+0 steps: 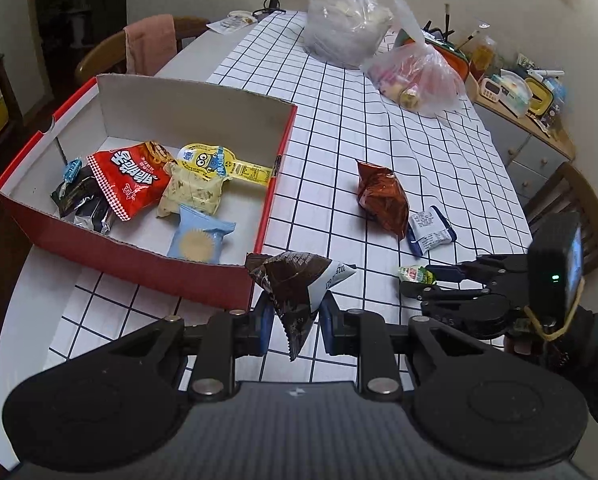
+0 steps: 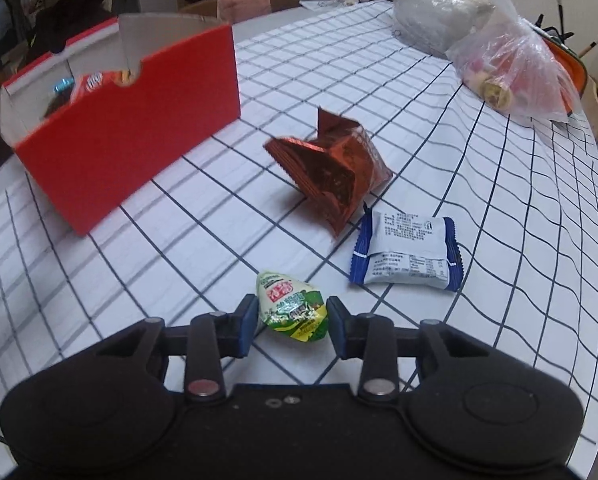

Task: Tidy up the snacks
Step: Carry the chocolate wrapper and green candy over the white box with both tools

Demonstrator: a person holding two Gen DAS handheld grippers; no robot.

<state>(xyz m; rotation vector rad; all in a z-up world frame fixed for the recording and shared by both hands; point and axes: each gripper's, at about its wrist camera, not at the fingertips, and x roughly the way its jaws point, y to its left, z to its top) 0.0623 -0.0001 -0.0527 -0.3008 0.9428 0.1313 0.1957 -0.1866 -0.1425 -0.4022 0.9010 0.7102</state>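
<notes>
My left gripper (image 1: 294, 316) is shut on a dark brown snack packet (image 1: 291, 284) and holds it above the table by the near right corner of the red box (image 1: 139, 258). The box holds several snacks, among them a red packet (image 1: 129, 178) and a pale blue one (image 1: 197, 236). My right gripper (image 2: 291, 320) has its fingers on both sides of a small green-and-white packet (image 2: 295, 308) lying on the cloth; the jaws stand close beside it. It also shows in the left wrist view (image 1: 417, 274). A copper-red packet (image 2: 331, 168) and a blue-and-white packet (image 2: 407, 254) lie beyond.
Two plastic bags (image 1: 347, 28) (image 1: 419, 72) sit at the far end of the checked tablecloth (image 1: 339, 140). A cluttered sideboard (image 1: 519, 92) stands on the right, wooden chairs (image 1: 139, 48) at the far left and right. The table edge runs near the left.
</notes>
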